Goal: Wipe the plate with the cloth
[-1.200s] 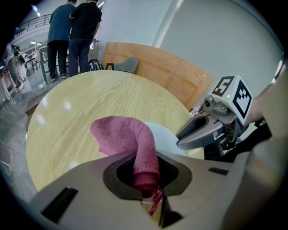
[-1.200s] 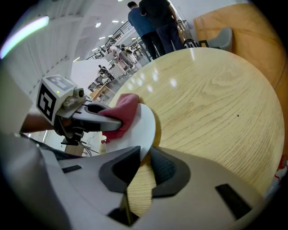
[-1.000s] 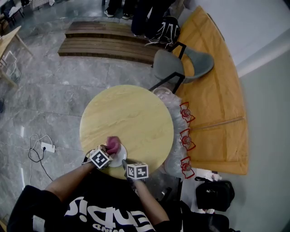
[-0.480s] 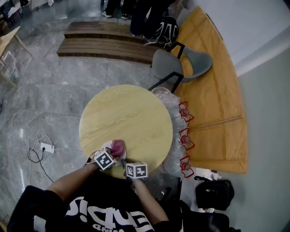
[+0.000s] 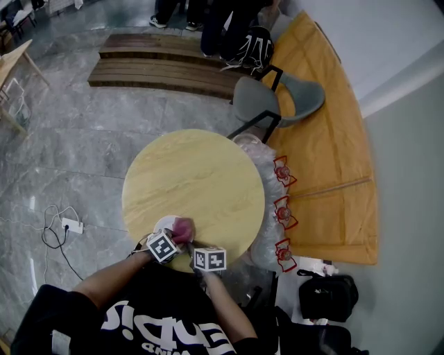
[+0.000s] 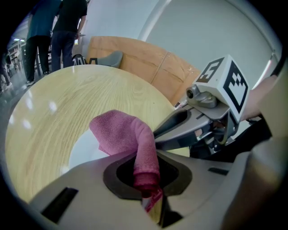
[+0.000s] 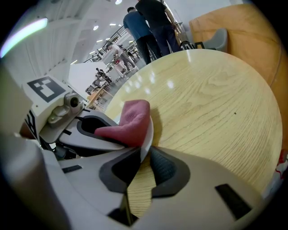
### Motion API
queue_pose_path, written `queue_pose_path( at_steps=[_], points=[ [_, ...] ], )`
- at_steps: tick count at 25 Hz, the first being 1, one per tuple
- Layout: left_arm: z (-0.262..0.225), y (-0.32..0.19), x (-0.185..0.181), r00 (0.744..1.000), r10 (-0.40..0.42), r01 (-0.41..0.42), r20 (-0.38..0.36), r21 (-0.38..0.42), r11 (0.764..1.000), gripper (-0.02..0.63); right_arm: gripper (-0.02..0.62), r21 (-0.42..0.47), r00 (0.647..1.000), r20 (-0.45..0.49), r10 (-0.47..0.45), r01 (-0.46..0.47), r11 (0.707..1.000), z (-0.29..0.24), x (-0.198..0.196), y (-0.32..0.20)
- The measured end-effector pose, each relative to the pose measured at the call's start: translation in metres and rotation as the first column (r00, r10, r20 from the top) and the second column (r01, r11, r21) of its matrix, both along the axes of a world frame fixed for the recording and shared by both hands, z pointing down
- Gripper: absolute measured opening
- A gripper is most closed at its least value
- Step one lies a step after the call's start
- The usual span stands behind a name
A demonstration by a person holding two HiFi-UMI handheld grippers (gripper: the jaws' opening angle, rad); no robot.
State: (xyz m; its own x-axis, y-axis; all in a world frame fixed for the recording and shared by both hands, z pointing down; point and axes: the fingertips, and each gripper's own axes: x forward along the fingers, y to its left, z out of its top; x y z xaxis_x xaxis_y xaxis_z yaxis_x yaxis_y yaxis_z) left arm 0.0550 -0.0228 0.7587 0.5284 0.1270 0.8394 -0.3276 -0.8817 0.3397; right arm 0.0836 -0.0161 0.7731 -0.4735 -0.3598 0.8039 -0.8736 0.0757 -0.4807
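Low in the head view, at the edge of the round wooden table (image 5: 201,173) nearest the person, both grippers are meeting over a small white plate (image 5: 164,223). The left gripper (image 5: 177,236) is clamping a pink cloth (image 5: 184,227). In the left gripper view its jaws are squeezing together on a rolled end of the fabric, and the rest is folding forward and down onto the plate's face. The cloth is resting on the right part of the plate as the head view shows it, touching the white surface. The right gripper (image 7: 141,161) is pinching the plate's rim. In the right gripper view both jaws are pressing on the thin white edge, with the cloth lying just beyond them. Cannot tell whether the plate is sitting flat or tipping slightly. The two grippers are working just beside each other, marker cubes close together. Upper right of the head view: a grey chair (image 5: 277,97) is standing near the table's far side, beside a large tan wooden panel (image 5: 333,159). Top of frame: people (image 5: 222,21) are standing by a low wooden bench (image 5: 166,69). Left of frame: a white power strip (image 5: 71,225) is lying on the grey stone floor (image 5: 69,139), its cable looping beside it.
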Motion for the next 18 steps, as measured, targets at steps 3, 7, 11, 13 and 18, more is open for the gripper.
queue_pose_path(
  at_steps=[3,7,11,13,18],
  points=[
    [-0.002,0.006,0.005,1.0,0.008,-0.008,-0.017,-0.009,1.0,0.054,0.071,0.006,1.0,-0.008,-0.001,0.001,1.0,0.001,0.002,0.001],
    [-0.005,0.011,0.005,0.999,0.023,-0.023,-0.028,-0.007,1.0,0.052,0.071,0.01,1.0,-0.026,-0.009,0.009,1.0,0.001,0.001,-0.001],
    [-0.006,0.015,0.005,0.999,0.028,-0.028,-0.041,-0.001,1.0,0.054,0.071,0.015,0.999,-0.045,-0.012,0.012,1.0,0.001,0.001,0.0],
    [-0.007,0.017,0.004,0.999,0.034,-0.034,-0.042,-0.001,0.999,0.052,0.071,0.016,0.999,-0.049,-0.012,0.012,1.0,0.002,0.001,0.0],
    [-0.008,0.024,-0.003,0.998,0.063,-0.064,-0.03,-0.007,0.998,0.054,0.071,0.019,0.998,-0.057,-0.012,0.013,1.0,0.0,0.001,-0.001]
  ],
)
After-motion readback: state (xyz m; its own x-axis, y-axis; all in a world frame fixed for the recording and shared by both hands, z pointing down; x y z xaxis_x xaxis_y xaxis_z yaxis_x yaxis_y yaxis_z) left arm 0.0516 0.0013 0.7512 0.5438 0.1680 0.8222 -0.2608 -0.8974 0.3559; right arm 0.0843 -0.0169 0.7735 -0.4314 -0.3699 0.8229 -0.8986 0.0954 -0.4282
